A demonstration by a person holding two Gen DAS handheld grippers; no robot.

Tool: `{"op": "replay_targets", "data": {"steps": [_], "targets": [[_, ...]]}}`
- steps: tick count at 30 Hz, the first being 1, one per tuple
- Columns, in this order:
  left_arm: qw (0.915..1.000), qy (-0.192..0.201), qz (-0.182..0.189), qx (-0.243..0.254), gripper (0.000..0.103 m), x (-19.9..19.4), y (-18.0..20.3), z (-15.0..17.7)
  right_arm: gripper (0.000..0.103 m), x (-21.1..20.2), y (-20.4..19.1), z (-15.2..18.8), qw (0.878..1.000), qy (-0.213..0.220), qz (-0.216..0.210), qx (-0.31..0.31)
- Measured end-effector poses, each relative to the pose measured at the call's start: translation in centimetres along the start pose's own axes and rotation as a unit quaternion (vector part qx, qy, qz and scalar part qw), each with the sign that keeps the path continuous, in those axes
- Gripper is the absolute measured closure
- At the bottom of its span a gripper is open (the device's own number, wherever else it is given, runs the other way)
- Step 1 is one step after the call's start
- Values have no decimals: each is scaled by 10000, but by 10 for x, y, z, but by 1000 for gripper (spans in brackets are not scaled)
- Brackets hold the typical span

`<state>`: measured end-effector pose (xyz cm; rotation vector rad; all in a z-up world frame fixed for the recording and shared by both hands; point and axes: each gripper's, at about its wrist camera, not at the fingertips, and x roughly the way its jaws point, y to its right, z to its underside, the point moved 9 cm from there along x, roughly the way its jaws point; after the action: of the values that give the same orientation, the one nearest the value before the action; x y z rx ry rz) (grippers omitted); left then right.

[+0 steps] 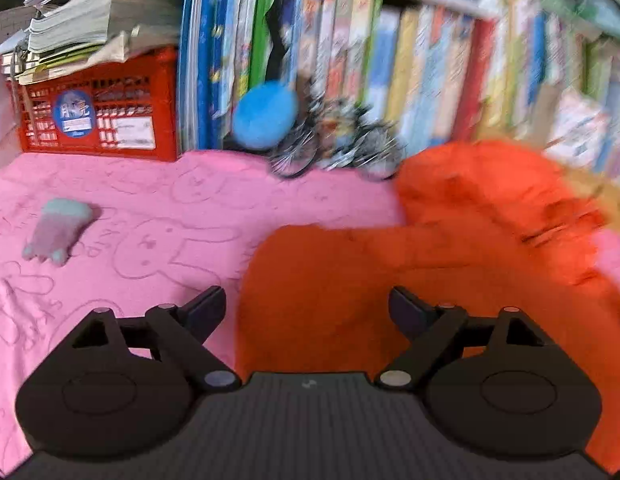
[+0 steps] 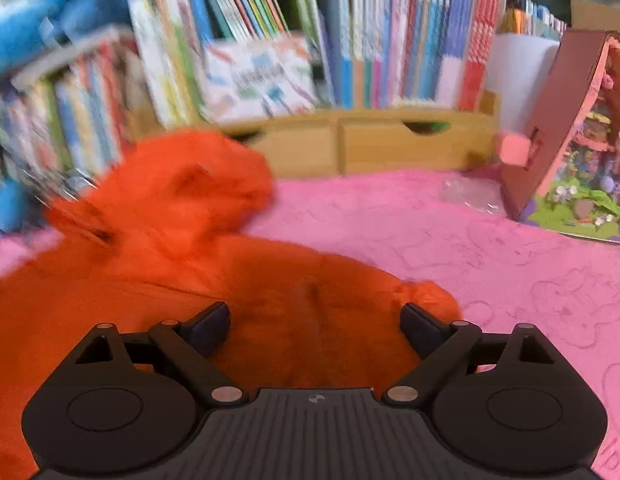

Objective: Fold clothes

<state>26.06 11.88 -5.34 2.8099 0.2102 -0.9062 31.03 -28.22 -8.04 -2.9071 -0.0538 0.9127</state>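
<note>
An orange fleece garment with a hood (image 1: 450, 240) lies on a pink blanket (image 1: 129, 220). My left gripper (image 1: 307, 304) is open and empty, over the garment's near left edge. In the right wrist view the same garment (image 2: 197, 248) spreads from the left to the middle, its hood toward the bookshelf. My right gripper (image 2: 316, 322) is open and empty, over the garment's near right part. Both views are blurred by motion.
A red crate (image 1: 97, 116) with stacked papers and a row of books (image 1: 390, 64) line the back. A small grey-green plush (image 1: 59, 230) lies on the blanket at left. A blue plush (image 1: 265, 114) leans on the books. A wooden drawer unit (image 2: 390, 144) and a toy house (image 2: 574, 148) stand at right.
</note>
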Motion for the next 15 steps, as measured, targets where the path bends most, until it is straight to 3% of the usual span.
{"op": "replay_targets", "data": {"steps": [6, 10, 15], "targets": [[9958, 246, 171, 869, 13, -39, 32, 22, 10, -52, -27, 5, 9969, 203, -602, -461], [9954, 149, -44, 946, 13, -38, 14, 39, 10, -65, -19, 21, 9955, 132, -482, -806], [9962, -26, -324, 810, 8, -27, -12, 51, 4, -47, 18, 46, 9984, -299, -203, -443]]}}
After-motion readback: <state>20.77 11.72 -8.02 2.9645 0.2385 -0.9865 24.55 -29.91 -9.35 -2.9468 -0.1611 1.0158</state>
